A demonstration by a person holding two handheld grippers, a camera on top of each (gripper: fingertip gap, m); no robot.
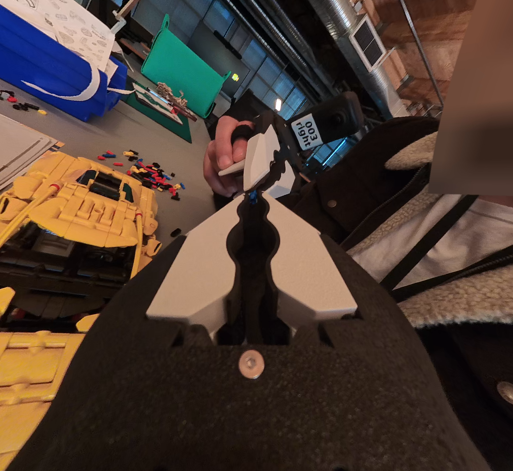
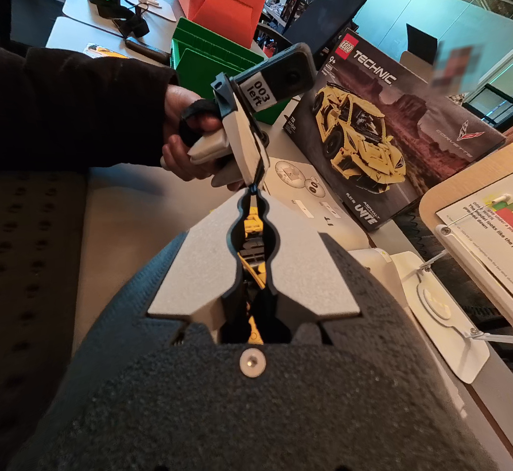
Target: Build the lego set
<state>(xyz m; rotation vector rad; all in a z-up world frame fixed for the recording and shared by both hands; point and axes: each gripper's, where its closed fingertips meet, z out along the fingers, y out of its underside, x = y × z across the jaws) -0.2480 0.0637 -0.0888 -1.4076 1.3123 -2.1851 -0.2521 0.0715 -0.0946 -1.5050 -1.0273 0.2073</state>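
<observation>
While both tools are raised above the bench (image 1: pixel 116 130), I log the following. Left tongs (image 1: pixel 253 197): closed almost fully, tips pinching a small blue piece (image 1: pixel 252 200) that stands roughly in line with the fingers, its long axis pointing away from the camera toward the other tool. Right tongs (image 2: pixel 253 189): nearly closed on a thin black piece (image 2: pixel 253 188), its long axis running forward along the fingers; I cannot tell its full shape. The two tip pairs meet nose to nose, and the pieces seem to touch, though I cannot confirm a joint. Yellow car model (image 1: pixel 75 216): on the bench at the left of the left wrist view, its long axis running from the bottom of that view up toward the middle. Loose pieces (image 1: pixel 151 173): red, blue, black and yellow, scattered just beyond the car. Set box (image 2: pixel 385 135): propped upright at the right of the right wrist view. Blue bin (image 1: pixel 47 68) and green bin (image 2: pixel 211 55): farther back.
</observation>
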